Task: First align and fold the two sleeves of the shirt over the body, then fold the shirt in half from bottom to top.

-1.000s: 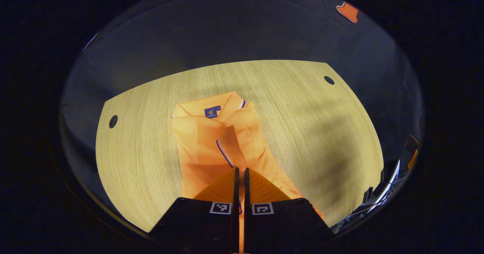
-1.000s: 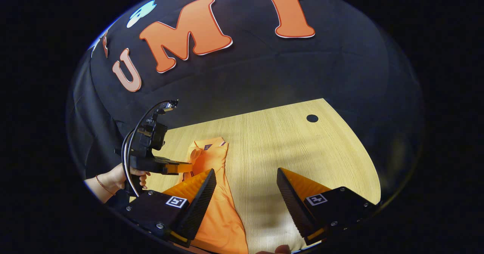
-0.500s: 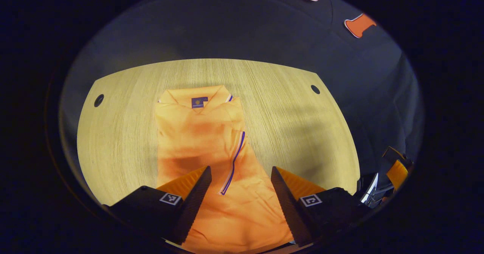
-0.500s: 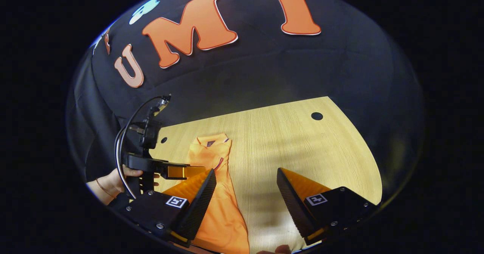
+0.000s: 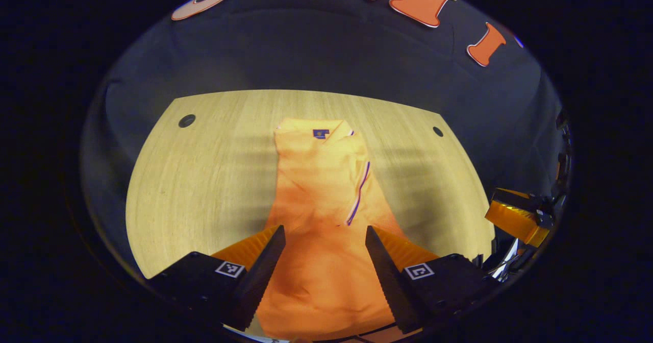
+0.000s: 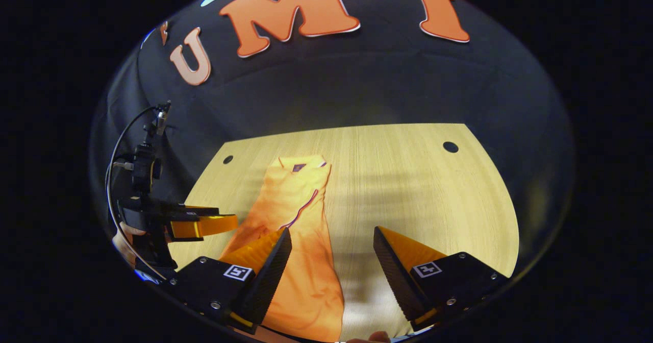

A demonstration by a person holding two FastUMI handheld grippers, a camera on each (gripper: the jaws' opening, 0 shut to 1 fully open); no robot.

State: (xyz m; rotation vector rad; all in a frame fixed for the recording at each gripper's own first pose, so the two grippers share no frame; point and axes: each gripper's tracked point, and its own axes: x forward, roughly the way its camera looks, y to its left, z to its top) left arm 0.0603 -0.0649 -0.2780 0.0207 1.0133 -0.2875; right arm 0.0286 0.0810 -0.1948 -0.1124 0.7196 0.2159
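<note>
Item: orange shirt (image 5: 326, 215), lying flat on the wooden table (image 5: 204, 179), collar at the far end, hem nearest me; both sleeves look folded in over the body, the top one showing a purple-trimmed cuff (image 5: 357, 200) near the middle. My left gripper (image 5: 322, 241): fingers spread apart, holding nothing, hovering over the lower body of the shirt. My right gripper (image 6: 331, 243): likewise apart and empty, poised above the shirt's right edge and the bare table beside it. Status, as I judge it: sleeve folds done, bottom-to-top fold not yet begun. Hazards: the upper sleeve sits loosely and slightly askew, so lifting the hem fast could drag it off line; pinching only the top layer at the hem would leave the back panel behind and give a crooked fold; my two grippers taking unequal bites, or rising at different rates, would skew the hem against the collar (image 5: 316, 128); the soft fabric near the hem is already rumpled and may bunch.
</note>
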